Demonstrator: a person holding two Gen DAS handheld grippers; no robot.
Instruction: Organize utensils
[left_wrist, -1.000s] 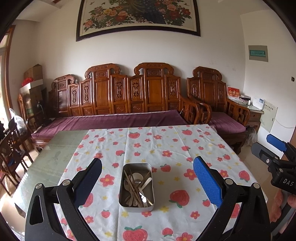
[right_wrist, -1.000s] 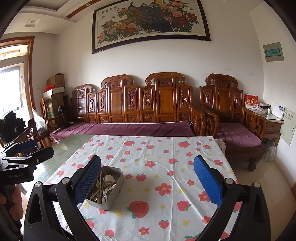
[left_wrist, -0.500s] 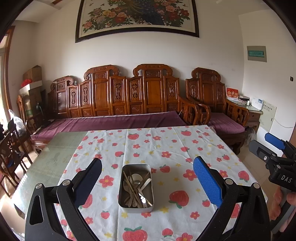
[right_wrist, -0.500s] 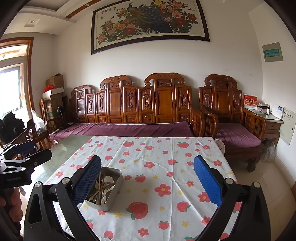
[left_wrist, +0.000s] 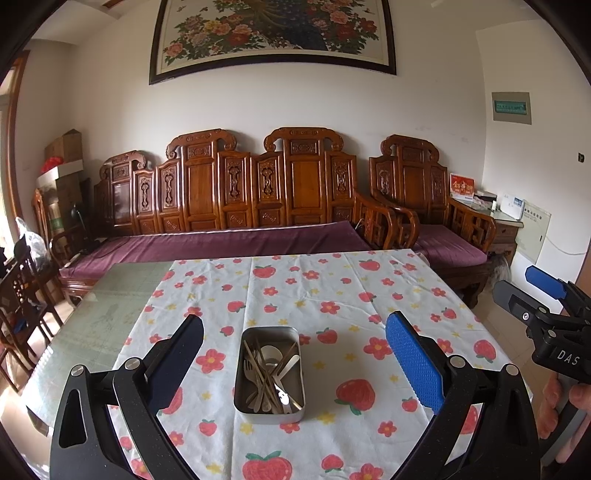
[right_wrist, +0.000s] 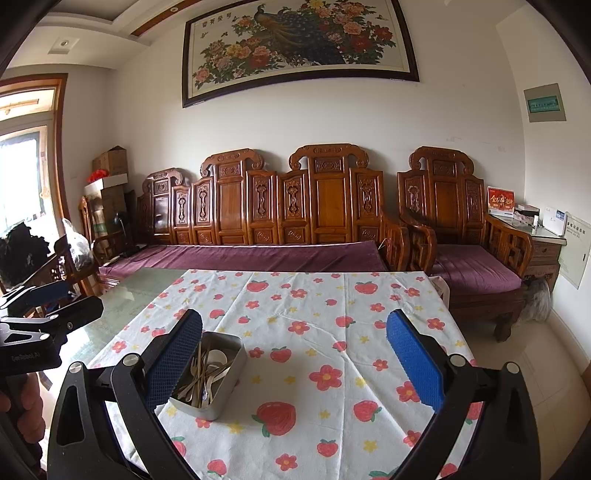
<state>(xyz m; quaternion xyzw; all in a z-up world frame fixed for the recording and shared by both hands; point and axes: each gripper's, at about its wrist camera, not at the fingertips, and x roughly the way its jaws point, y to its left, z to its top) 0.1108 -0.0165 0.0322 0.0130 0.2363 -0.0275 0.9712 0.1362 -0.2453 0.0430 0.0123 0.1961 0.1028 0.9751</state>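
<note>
Left claw (left_wrist: 294, 343): held wide apart, nothing clamped, seen hovering over the table; blue pads (left_wrist: 413, 363) seen on the fingers.
Right claw (right_wrist: 294, 345): also spread wide, nothing gripped, held above the near part of the table.
Tin (left_wrist: 270, 374): metal, rectangular, open-topped; seen between the left claw's fingers and just ahead of them, resting flat on the cloth. From the right wrist view the tin (right_wrist: 211, 373) is found just beside that claw's left finger, partly hidden behind it.
Utensils (left_wrist: 271, 373): jumbled inside the tin, forks, spoons and thin sticks crossed over each other; exact count cannot be told.
Cloth (left_wrist: 332, 295): white with strawberries and flowers, spread under both claws, reaching ahead to the far table edge.
Table (left_wrist: 107, 306): bare greenish glass top left uncovered to the left of the left claw.
Bench (left_wrist: 236, 221): carved wood with purple cushion, set beyond the table, ahead of both claws.
Painting (right_wrist: 299, 44): framed peacock and flowers, hung on the wall above the bench.
</note>
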